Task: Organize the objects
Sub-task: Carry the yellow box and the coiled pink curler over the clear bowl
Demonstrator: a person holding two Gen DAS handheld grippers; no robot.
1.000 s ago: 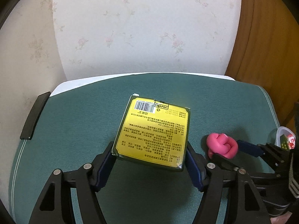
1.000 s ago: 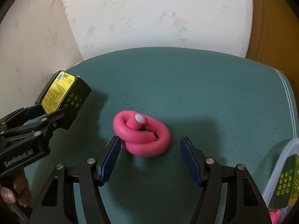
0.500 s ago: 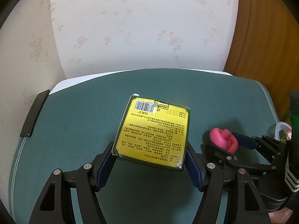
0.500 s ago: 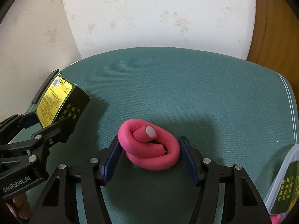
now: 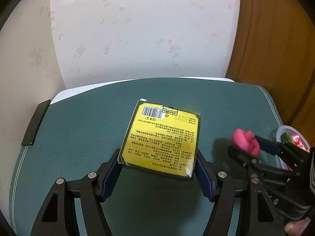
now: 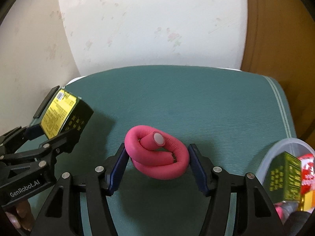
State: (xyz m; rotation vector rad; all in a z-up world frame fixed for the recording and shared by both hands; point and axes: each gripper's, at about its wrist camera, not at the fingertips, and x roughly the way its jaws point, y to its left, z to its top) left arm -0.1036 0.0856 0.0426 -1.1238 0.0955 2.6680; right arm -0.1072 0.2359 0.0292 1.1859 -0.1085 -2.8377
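Both things are picked up above the green seat (image 6: 196, 102). The left gripper (image 5: 157, 175) squeezes the yellow box (image 5: 161, 139). The right gripper (image 6: 157, 167) squeezes the pink coil (image 6: 157, 155). Next, I think both go into the tub (image 6: 279, 147) on the right, 1 at a time.

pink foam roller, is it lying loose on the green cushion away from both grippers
No, the pink foam roller sits clamped between the pads of the right gripper, above the green cushion.
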